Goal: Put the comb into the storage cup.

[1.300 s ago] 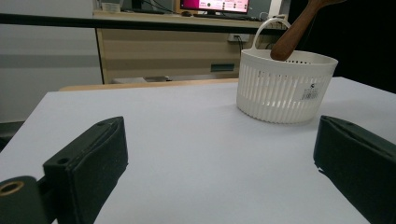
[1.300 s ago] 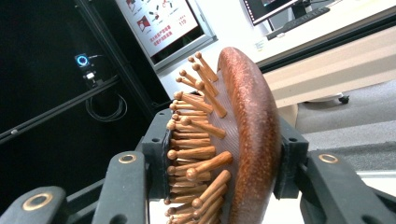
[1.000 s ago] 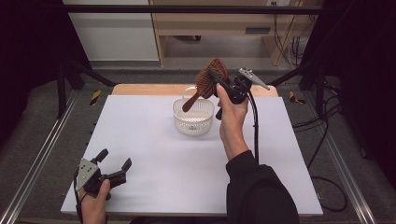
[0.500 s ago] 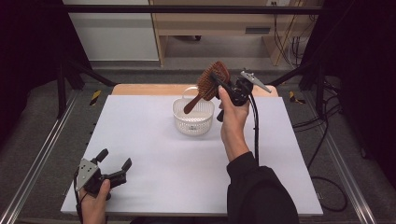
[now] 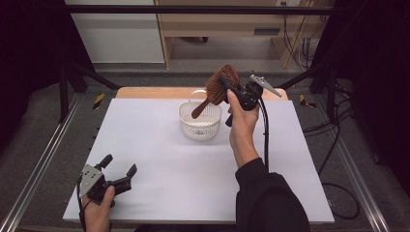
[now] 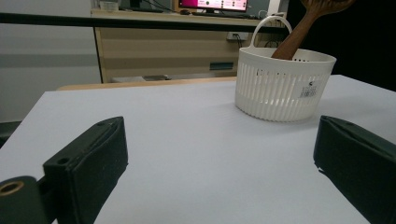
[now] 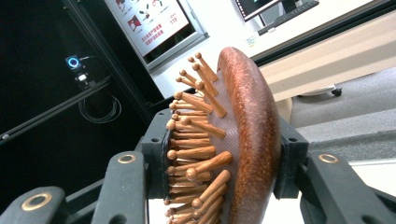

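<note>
Almost nothing changes from a second ago: right gripper (image 5: 231, 92) stays clamped on the wooden hairbrush (image 5: 221, 86), one jaw against the bristle side, the other on the smooth back, clear in the right gripper view (image 7: 219, 158). Brush head sits at the gripper's 9 o'clock in the high view, raised above the white basket (image 5: 200, 126), handle slanting down toward 7 o'clock with its tip inside the basket rim. From the left gripper view the handle (image 6: 292, 42) pokes into the basket (image 6: 280, 86) at 1 o'clock. Only a slight drift of the brush, no release. Left gripper (image 5: 116, 179) idles at the table's (image 5: 159, 159) 7 o'clock corner, jaws apart, nothing between them. Judgement: the drop into the basket is lined up but not done; next step is probably lowering and letting go
</note>
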Demonstrator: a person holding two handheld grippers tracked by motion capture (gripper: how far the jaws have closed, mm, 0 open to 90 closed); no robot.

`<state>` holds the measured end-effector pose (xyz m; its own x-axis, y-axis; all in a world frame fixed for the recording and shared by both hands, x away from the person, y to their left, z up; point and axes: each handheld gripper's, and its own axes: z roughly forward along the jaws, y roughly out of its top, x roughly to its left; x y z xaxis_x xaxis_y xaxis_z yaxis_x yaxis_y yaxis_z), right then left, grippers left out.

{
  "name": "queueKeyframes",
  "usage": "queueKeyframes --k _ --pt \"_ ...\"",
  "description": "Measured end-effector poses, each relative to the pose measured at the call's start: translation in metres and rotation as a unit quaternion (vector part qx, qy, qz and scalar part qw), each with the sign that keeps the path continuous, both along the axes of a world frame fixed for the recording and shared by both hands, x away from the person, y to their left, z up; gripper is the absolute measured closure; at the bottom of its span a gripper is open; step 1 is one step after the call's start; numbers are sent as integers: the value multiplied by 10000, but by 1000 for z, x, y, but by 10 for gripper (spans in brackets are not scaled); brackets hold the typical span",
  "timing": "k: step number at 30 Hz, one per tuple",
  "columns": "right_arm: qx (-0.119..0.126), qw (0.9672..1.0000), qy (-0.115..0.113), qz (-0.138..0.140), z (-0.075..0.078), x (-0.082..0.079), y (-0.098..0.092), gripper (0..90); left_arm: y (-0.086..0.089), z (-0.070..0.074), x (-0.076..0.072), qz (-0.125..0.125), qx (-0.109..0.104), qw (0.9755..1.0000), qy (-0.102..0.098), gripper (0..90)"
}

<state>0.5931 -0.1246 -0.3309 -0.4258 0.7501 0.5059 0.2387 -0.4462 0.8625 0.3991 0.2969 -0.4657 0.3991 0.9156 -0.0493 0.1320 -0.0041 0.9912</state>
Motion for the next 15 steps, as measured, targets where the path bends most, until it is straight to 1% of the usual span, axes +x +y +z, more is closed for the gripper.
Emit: queueKeyframes --k 4,6,8,15 --pt "14 10000 -45 9 0 0 1 513 -1 1 0 -20 4 10000 -11 29" --pt "-2 10000 -57 -2 -2 1 1 512 -1 0 0 -26 29 10000 20 29" --pt "45 10000 -3 -14 -5 1 2 513 -1 0 0 -27 24 10000 -2 30" --pt "125 9999 49 -43 -16 1 1 513 -2 1 0 -45 23 10000 -9 30"
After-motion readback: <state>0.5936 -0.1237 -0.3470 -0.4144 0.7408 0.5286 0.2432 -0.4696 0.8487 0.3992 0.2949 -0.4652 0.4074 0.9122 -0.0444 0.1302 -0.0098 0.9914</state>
